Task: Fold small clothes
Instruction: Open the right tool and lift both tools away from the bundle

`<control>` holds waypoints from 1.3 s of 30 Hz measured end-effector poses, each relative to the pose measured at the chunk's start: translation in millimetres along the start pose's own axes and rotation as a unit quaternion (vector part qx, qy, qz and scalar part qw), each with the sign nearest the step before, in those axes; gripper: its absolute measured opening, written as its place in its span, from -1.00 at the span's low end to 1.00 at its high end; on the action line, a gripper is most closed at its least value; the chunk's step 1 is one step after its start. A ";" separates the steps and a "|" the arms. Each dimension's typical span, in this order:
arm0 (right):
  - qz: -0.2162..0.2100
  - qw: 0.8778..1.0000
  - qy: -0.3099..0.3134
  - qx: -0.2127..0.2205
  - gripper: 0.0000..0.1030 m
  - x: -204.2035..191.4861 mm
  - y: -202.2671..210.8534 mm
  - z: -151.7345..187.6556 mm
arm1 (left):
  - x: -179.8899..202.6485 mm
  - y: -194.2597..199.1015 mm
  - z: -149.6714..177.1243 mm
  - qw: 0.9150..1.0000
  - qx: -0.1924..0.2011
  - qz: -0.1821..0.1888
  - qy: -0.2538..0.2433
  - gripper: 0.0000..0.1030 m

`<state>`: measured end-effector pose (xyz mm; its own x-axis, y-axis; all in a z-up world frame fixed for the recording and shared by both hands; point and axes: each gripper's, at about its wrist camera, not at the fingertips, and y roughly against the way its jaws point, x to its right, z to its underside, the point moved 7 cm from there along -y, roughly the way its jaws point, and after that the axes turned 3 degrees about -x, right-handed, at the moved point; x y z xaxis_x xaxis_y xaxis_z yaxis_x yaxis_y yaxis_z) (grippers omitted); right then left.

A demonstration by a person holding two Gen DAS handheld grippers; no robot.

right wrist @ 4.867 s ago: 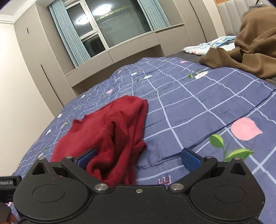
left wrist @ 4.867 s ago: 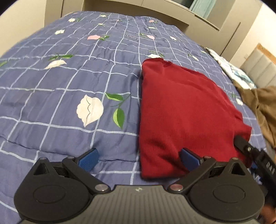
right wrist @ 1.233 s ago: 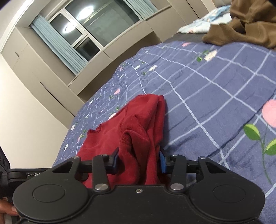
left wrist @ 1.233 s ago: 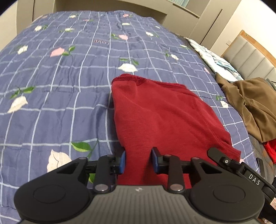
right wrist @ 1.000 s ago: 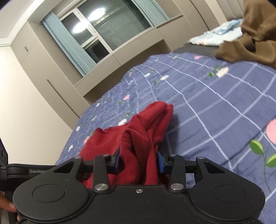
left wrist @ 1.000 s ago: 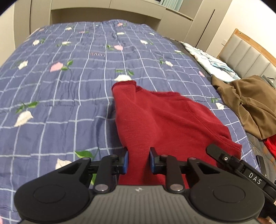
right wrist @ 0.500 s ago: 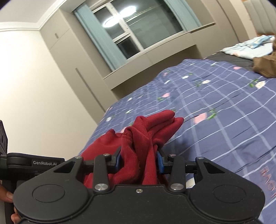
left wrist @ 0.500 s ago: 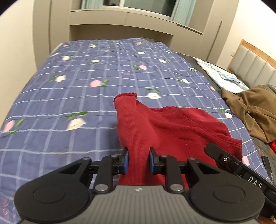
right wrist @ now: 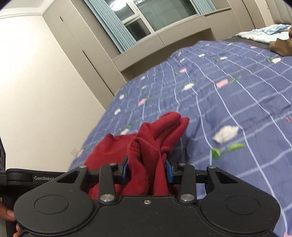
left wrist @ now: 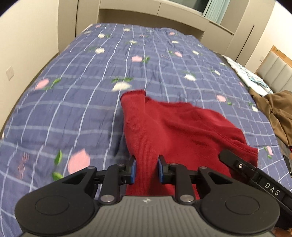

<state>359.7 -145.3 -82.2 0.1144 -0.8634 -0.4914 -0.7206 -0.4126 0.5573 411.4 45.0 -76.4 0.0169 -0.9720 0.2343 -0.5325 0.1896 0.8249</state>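
A folded dark red knit garment [left wrist: 175, 125] hangs lifted above the blue flowered quilt [left wrist: 82, 87]. My left gripper [left wrist: 146, 169] is shut on its near left edge, cloth pinched between the blue pads. In the right wrist view my right gripper [right wrist: 147, 168] is shut on a bunched part of the same red garment [right wrist: 151, 144], whose folds stick out ahead of the pads. The right gripper's black body [left wrist: 255, 175] shows at the lower right of the left wrist view.
A brown garment [left wrist: 275, 107] lies at the right side of the bed, with a pale blue patterned cloth [left wrist: 244, 74] beyond it. Beige cabinets [right wrist: 76, 60] and a window [right wrist: 146, 14] stand past the bed's far end. A wall runs along the left.
Both grippers have risen and carried the red garment up off the quilt and toward the left side of the bed. More of the wall and far bed end shows now. Both stay shut on it.
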 end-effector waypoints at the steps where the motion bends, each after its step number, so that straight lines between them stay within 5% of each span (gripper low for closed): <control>1: 0.005 1.000 0.003 -0.004 -0.20 1.8 0.4 3.7 | -0.9 -2.1 3.9 1.000 -0.003 0.001 0.003 -0.52; 9: 0.024 1.000 -0.007 -0.019 -0.16 14.9 0.6 14.1 | -1.4 -3.1 16.0 1.000 -0.004 0.002 0.011 -0.43; 14: 0.037 0.999 -0.009 -0.017 -0.06 17.2 5.6 14.2 | -3.5 1.4 17.9 1.000 -0.002 -0.007 0.019 -0.20; 17: 0.041 0.999 -0.010 -0.010 0.01 19.2 12.0 13.8 | -4.4 7.5 20.3 1.000 0.002 -0.004 0.025 0.12; 25: 0.031 0.999 0.019 0.027 0.43 8.6 40.4 5.3 | -0.4 32.1 23.8 0.999 0.030 -0.021 0.018 0.67; 32: 0.023 0.995 0.063 0.068 0.83 -11.2 70.9 1.0 | 6.7 61.8 29.1 0.997 0.068 -0.030 0.006 0.95; 39: 0.021 0.988 0.109 0.104 0.99 -26.8 98.6 4.5 | 10.2 85.9 42.3 0.993 0.102 -0.050 -0.002 0.99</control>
<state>282.6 -161.5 -17.2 0.2098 -0.9296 -0.3029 -0.8498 -0.3266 0.4137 330.1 45.5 -24.9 0.0757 -0.9852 0.1535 -0.6889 0.0596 0.7224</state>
